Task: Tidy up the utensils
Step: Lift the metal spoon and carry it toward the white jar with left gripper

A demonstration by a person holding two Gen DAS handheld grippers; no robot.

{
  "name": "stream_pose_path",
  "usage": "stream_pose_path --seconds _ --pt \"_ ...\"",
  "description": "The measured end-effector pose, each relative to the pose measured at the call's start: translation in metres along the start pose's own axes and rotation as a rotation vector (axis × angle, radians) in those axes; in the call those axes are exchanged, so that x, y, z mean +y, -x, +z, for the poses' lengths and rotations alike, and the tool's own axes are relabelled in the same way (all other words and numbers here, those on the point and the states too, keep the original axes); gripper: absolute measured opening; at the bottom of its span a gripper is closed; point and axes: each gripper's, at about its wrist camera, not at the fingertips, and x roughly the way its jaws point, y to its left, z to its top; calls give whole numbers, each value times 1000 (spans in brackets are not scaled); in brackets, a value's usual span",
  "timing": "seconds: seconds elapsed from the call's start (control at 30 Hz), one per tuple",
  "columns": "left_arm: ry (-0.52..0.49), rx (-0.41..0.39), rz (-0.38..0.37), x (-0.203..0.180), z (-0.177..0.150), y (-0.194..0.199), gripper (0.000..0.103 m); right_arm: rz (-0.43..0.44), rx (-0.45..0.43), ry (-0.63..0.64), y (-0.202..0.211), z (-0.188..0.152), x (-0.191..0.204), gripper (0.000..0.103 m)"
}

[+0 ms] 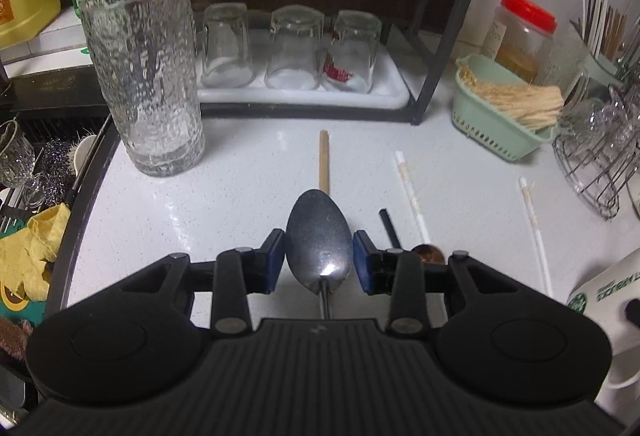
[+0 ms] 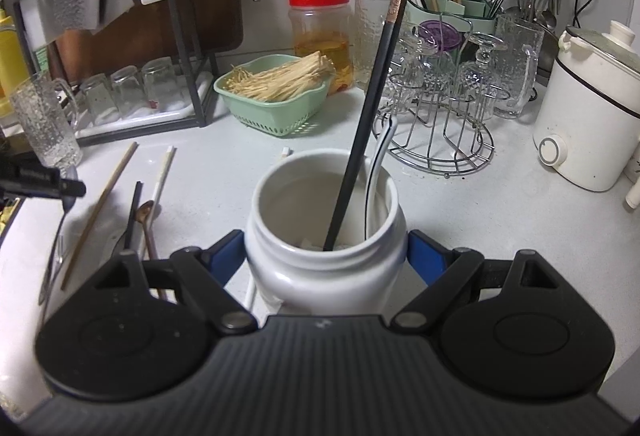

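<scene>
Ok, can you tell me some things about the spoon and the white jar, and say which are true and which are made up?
1. The left tongs have a metal spoon between their pads. True.
2. The right tongs are clamped on a drinking glass. False: they hold the white jar.
3. A black chopstick stands in the jar. True.
4. The three small glasses on the tray stand mouth up. False: they are upside down.
5. The green basket is empty. False: it holds pale thin sticks.
</scene>
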Motion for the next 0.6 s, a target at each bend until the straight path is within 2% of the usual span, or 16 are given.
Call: stream_pose_path --seconds 0.3,0.4,0.5,0.6 --pt "1 -41 14 -25 5 21 42 66 4 59 -2 2 -6 89" --pt "41 -58 -19 -30 9 26 42 83 1 78 -2 2 -8 89" --pt "21 -71 -28 -42 12 29 42 94 -9 86 -2 1 -10 89" --pt "13 -97 -69 -55 17 36 42 109 -19 96 -3 1 -11 89"
